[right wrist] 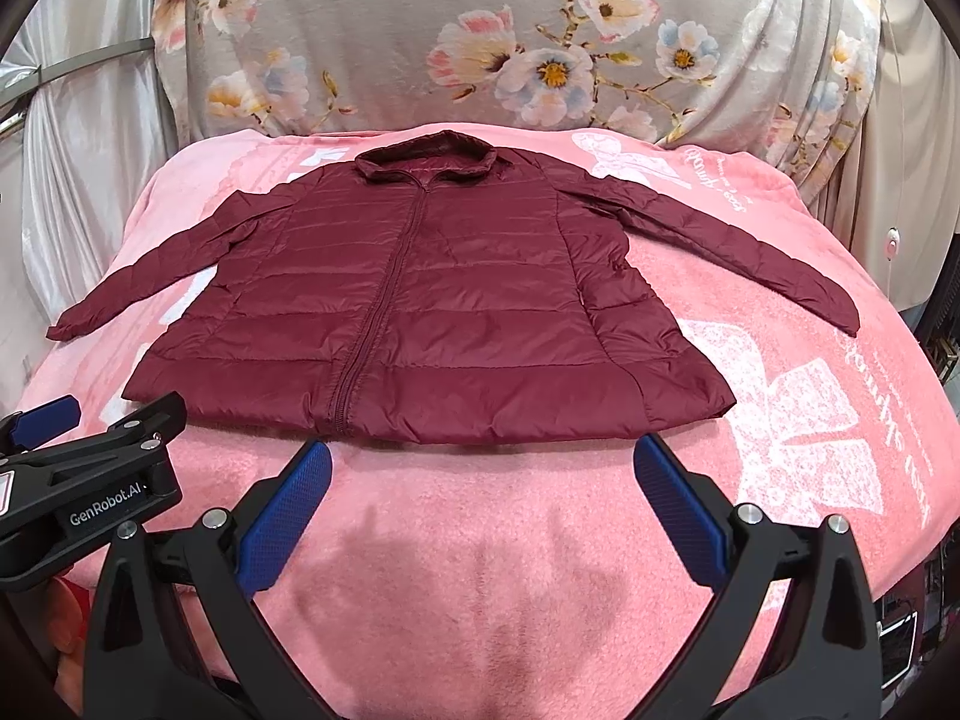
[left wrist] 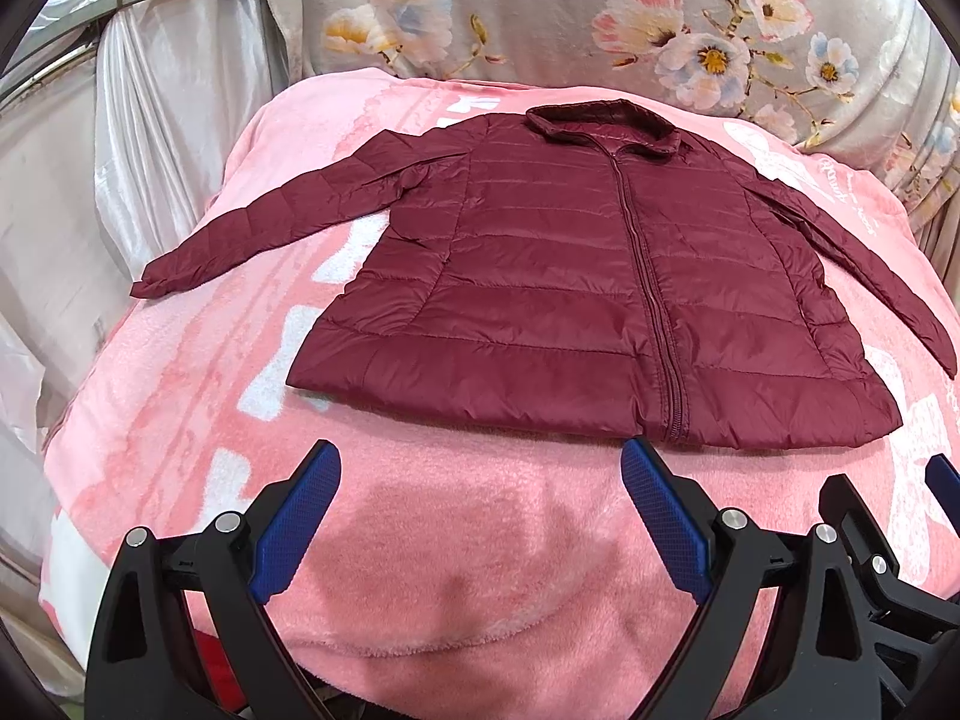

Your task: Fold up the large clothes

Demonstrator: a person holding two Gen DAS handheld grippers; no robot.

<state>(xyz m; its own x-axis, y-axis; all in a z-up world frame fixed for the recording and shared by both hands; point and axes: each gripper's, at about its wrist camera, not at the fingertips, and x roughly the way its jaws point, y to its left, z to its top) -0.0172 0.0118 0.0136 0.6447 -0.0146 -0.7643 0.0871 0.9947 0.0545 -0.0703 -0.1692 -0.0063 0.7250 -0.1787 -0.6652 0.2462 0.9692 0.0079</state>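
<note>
1. Both tools hover empty above the blanket's near edge: the left gripper point(left wrist: 480, 468) has its blue-padded jaws spread wide, and the right gripper point(right wrist: 483, 468) is spread just as wide, neither touching cloth.

2. Straight ahead of both lies the maroon quilted puffer jacket point(left wrist: 540, 276), front up, zipped shut, spread flat on the pink fleece blanket point(right wrist: 480, 540). Its long axis runs directly away from the grippers, hem nearest, collar point(right wrist: 429, 159) farthest.

3. Relative to the jacket, the left gripper sits off the hem's middle-left stretch, its right pad close beside the zipper point(left wrist: 648, 300) foot; the right gripper sits off the hem right of the zipper. The hem point(right wrist: 420, 414) is just beyond both sets of fingertips.

4. Both sleeves angle outward and down from the shoulders. The left sleeve point(left wrist: 270, 222) reaches towards the blanket's left edge, well apart from the left gripper; the right sleeve point(right wrist: 738, 246) reaches towards the right edge, well apart from the right gripper.

5. My judgement: no fold has been made, so the task is at its start. Each gripper is nearer its own side's sleeve and hem corner, so a sideways fold would likely have each take its own side.

6. Beyond the jacket's collar, a grey floral cloth point(right wrist: 480, 30) rises behind the blanket, with pale satin drapery point(left wrist: 168, 120) left of it.
</note>
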